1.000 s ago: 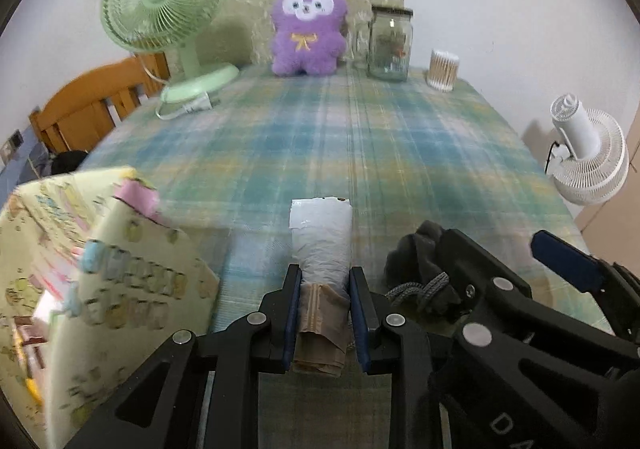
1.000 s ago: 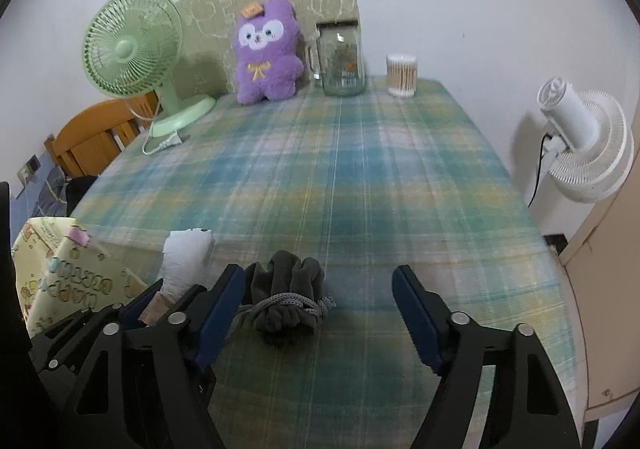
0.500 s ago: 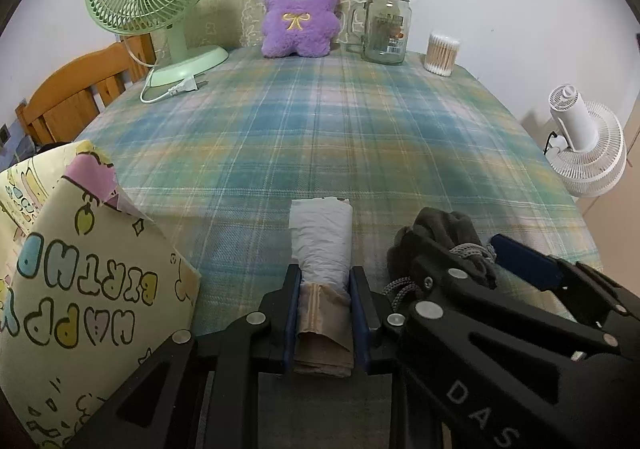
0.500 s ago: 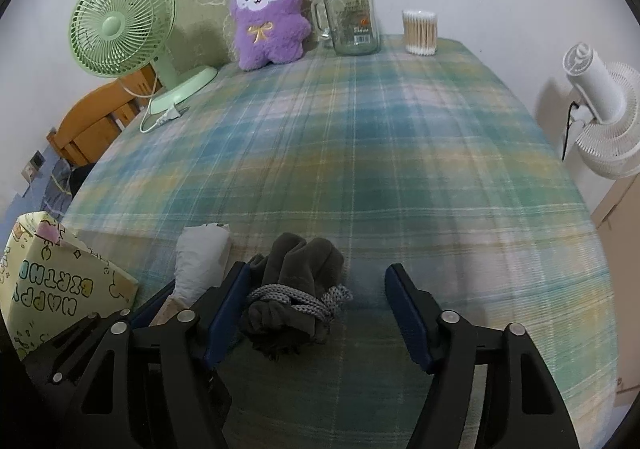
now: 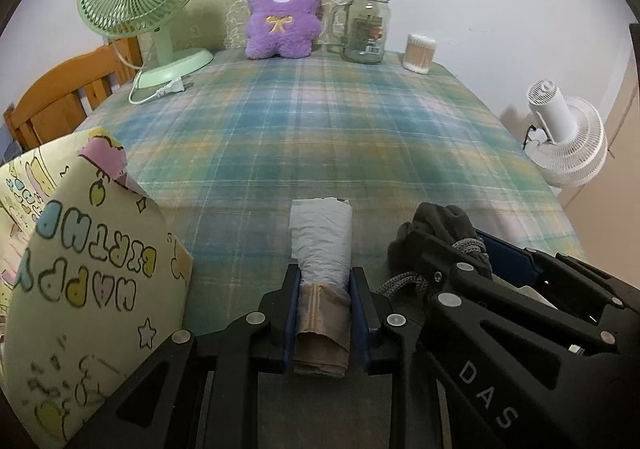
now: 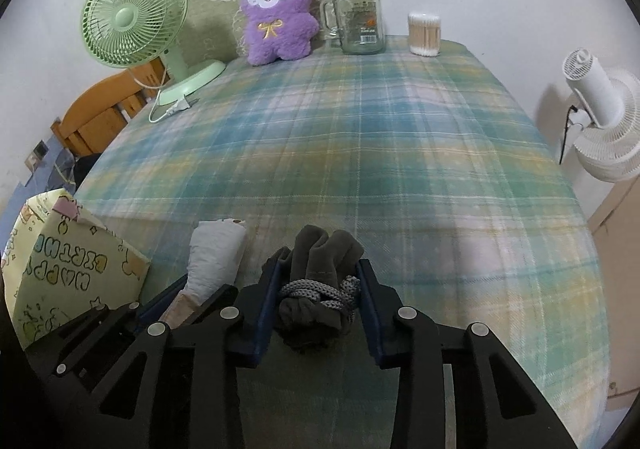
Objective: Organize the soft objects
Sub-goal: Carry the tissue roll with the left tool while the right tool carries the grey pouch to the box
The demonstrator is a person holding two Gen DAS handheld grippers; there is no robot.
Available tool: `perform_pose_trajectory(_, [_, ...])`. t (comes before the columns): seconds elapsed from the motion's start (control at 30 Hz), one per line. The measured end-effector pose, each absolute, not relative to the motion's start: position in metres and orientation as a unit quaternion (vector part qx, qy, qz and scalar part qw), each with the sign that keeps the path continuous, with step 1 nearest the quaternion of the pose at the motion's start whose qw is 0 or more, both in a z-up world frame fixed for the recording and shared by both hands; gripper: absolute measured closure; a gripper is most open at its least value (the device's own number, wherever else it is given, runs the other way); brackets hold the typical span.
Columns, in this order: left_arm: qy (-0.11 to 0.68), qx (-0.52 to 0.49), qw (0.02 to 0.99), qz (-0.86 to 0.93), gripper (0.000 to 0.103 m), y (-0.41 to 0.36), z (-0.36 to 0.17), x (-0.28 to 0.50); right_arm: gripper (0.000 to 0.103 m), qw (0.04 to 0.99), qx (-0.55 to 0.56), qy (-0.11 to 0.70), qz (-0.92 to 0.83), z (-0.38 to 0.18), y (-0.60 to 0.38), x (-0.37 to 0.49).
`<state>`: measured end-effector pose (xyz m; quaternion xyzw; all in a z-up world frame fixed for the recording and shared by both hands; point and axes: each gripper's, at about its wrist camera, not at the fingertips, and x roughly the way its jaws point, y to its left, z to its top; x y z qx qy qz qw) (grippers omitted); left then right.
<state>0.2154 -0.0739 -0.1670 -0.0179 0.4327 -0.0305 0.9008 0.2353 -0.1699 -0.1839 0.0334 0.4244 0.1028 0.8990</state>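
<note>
My left gripper (image 5: 325, 281) is shut on a rolled white and beige cloth (image 5: 322, 237) that rests on the plaid tablecloth near the front edge; the roll also shows in the right wrist view (image 6: 214, 257). My right gripper (image 6: 320, 277) is shut on a dark grey sock bundle (image 6: 320, 273) tied with a grey cord, just right of the roll; the bundle shows in the left wrist view (image 5: 436, 233) too. A yellow "Happy Birthday" gift bag (image 5: 80, 281) stands at the left, also in the right wrist view (image 6: 68, 261).
At the table's far end stand a green desk fan (image 5: 140, 1), a purple plush toy (image 5: 282, 13), a glass mason jar (image 5: 366, 27) and a cotton swab box (image 5: 418, 53). A white floor fan (image 5: 564, 137) stands off the right edge. A wooden chair (image 5: 68, 97) is at the left.
My right gripper has closed from wide open onto the sock bundle. The left gripper keeps its hold on the roll; both views have shifted slightly.
</note>
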Motion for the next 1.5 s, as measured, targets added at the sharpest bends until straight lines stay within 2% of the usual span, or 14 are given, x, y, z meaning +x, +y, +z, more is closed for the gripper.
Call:
perform_pose_trajectory(0.7, [0.424,0.014,0.903,-0.075,0.081,-0.098,-0.152,0.166,0.064,0.917,0.028,0.396,0.026,-0.164,-0.195,0.169])
perform_pose_trajectory(1.5, [0.357,0.032,0.929,-0.092,0.081,-0.098,-0.088,0.120,0.064,0.947,0.032,0.320,-0.005,-0.103,-0.193,0.108])
